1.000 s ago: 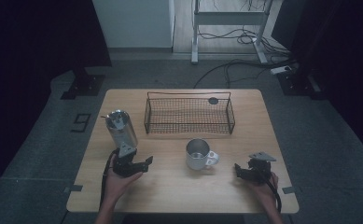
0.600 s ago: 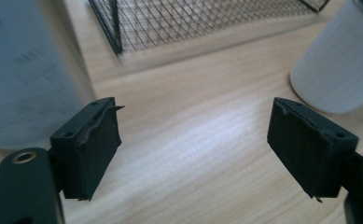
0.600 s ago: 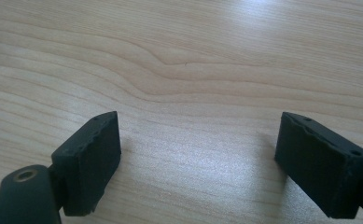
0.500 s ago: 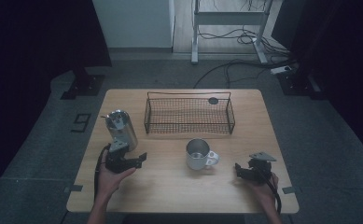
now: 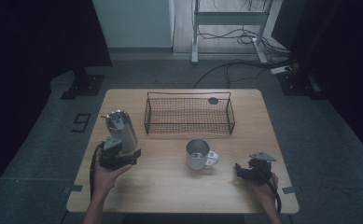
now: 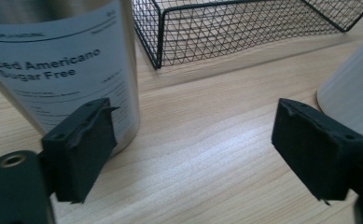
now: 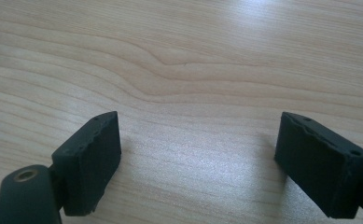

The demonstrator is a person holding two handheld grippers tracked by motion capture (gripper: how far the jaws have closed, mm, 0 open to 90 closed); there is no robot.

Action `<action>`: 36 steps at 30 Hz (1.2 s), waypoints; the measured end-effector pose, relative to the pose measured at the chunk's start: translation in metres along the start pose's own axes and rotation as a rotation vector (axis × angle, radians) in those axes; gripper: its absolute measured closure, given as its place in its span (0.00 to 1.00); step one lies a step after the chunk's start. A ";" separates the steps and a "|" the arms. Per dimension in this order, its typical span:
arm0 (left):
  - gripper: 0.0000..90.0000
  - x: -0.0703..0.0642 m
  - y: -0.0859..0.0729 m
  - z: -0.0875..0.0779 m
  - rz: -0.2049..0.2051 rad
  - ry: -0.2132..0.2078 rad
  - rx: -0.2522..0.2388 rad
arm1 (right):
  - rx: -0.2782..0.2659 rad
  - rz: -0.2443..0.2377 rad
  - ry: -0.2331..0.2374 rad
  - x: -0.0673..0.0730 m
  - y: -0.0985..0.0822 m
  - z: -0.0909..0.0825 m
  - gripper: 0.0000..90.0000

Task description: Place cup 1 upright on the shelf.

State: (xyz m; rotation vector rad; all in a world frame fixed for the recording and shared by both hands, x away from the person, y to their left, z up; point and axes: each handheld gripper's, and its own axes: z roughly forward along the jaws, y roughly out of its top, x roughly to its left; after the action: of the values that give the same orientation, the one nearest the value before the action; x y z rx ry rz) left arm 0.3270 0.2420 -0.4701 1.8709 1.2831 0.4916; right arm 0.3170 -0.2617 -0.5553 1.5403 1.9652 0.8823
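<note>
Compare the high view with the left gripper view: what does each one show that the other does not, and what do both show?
High view: the steel mug, the person's hands, the right tongs resting open on the table, and the floor with cables.

Left gripper view: the can's label, reading "Iced Americano Sugar Free", and the left tongs' jaws open over bare wood, the can beside one jaw.

Both: the can, the wire basket and the tabletop.

Wooden counter [image 5: 170,186] from above. Steel can [image 5: 120,128] standing upright near the left edge, left tool [image 5: 123,158] just in front of it, jaws just been opening, nothing between them. Metal mug [image 5: 198,153] mid-counter, wire basket [image 5: 189,113] behind. Right tool [image 5: 244,171] low at right, well apart from the mug.
</note>
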 end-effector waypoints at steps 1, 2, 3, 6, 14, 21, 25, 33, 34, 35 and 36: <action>0.16 0.002 0.000 0.000 -0.003 0.005 -0.001 | 0.000 -0.001 -0.001 0.000 0.000 0.000 0.15; 0.16 0.004 0.000 0.000 -0.003 0.010 0.001 | 0.000 0.000 0.000 0.000 0.000 0.000 0.15; 0.15 0.005 0.000 0.001 -0.006 0.018 -0.001 | -0.001 0.000 0.000 0.000 0.000 0.000 0.15; 0.14 0.011 0.000 0.002 -0.013 0.034 0.000 | -0.001 0.000 0.000 0.000 0.000 0.000 0.15; 0.10 0.020 0.002 0.002 -0.032 0.064 -0.007 | 0.001 0.000 -0.001 0.000 0.000 0.000 0.15; 0.08 0.028 0.008 0.000 -0.039 0.086 -0.020 | -0.001 0.000 -0.001 0.000 0.000 0.000 0.15; 0.08 0.031 0.013 -0.001 -0.036 0.087 -0.029 | 0.001 0.000 -0.002 0.000 0.000 0.000 0.15; 0.07 0.035 0.018 0.002 -0.025 0.092 -0.043 | -0.001 0.000 -0.001 0.000 0.000 0.000 0.15; 0.07 0.035 0.018 0.003 -0.025 0.096 -0.042 | -0.001 0.000 -0.001 0.000 0.000 0.000 0.15; 0.06 0.036 0.020 0.004 -0.024 0.103 -0.035 | -0.001 0.000 -0.001 0.000 0.000 0.000 0.15; 0.06 0.036 0.020 0.004 -0.024 0.103 -0.035 | -0.001 0.000 -0.001 0.000 0.000 0.000 0.15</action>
State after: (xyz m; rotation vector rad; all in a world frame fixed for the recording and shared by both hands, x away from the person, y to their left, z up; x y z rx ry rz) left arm 0.3563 0.2695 -0.4609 1.8195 1.3538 0.6005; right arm 0.3170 -0.2617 -0.5553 1.5399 1.9643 0.8823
